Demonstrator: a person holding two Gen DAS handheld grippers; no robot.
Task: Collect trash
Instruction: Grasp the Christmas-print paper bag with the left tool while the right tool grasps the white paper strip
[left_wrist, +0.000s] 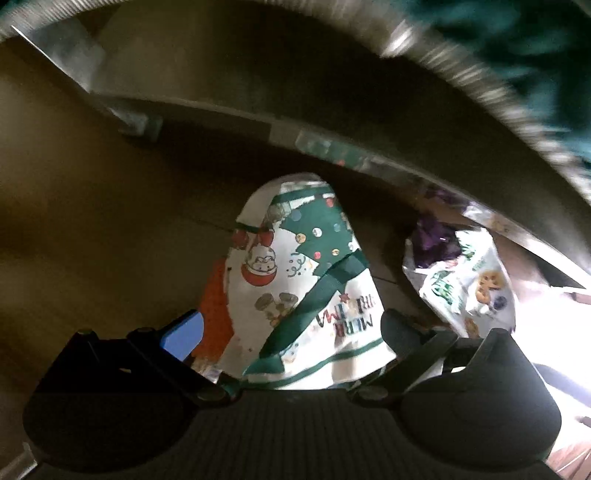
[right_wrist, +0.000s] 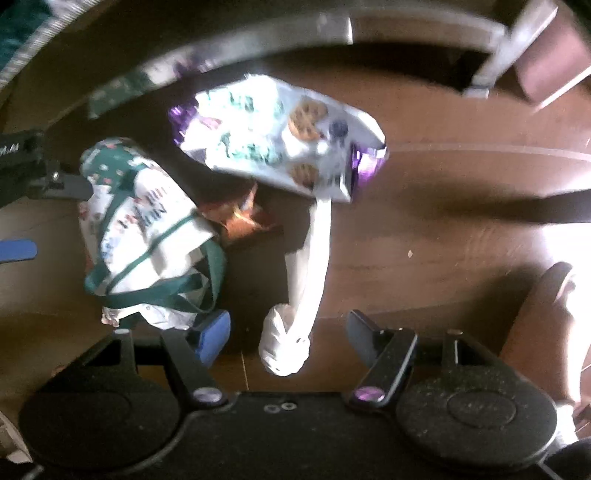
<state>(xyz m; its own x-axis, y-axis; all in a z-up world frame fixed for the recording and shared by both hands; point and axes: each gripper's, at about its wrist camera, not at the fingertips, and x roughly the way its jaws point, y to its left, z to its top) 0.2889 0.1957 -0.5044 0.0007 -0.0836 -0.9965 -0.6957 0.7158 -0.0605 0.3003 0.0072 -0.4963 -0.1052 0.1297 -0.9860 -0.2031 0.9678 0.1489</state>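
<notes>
One Christmas bag (left_wrist: 314, 280) sits on the wood floor (right_wrist: 443, 229) between the left gripper's (left_wrist: 291, 332) parted fingers. One cookie packet (right_wrist: 284, 136) and one orange wrapper (right_wrist: 240, 218) lie beside it. The right gripper (right_wrist: 286, 332) hangs released above a white twisted piece (right_wrist: 295, 295).

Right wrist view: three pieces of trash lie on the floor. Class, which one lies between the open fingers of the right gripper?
The twisted white wrapper, plain and unprinted. The Christmas-print bag lies further left, and the cookie packet lies beyond it.

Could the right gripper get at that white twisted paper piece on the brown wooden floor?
Probably yes. The right gripper is open, and the white twisted paper piece lies between its fingers with nothing over it; the Christmas-print tote bag sits off to one side.
</notes>
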